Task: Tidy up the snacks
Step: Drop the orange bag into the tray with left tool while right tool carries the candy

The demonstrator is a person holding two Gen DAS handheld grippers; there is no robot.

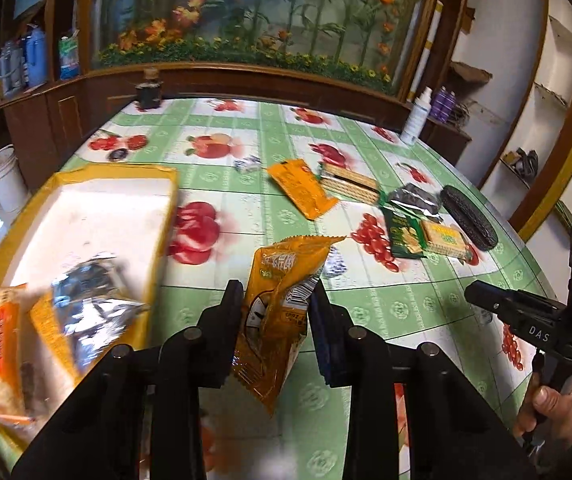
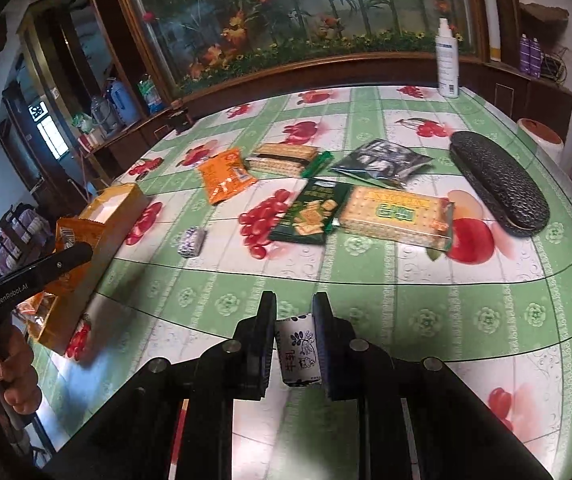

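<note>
Orange packet (image 1: pixel 281 312) stands lengthwise up the frame, pinched in the left gripper (image 1: pixel 275 300). Right gripper (image 2: pixel 294 320) is clamped on an upright white candy (image 2: pixel 298 354).

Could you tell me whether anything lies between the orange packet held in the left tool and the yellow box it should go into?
Nothing visible does. The left tool grips the orange packet above the tablecloth, and the yellow box sits open just to its left. Several snacks already lie at the box's near end; the rest is bare.
</note>
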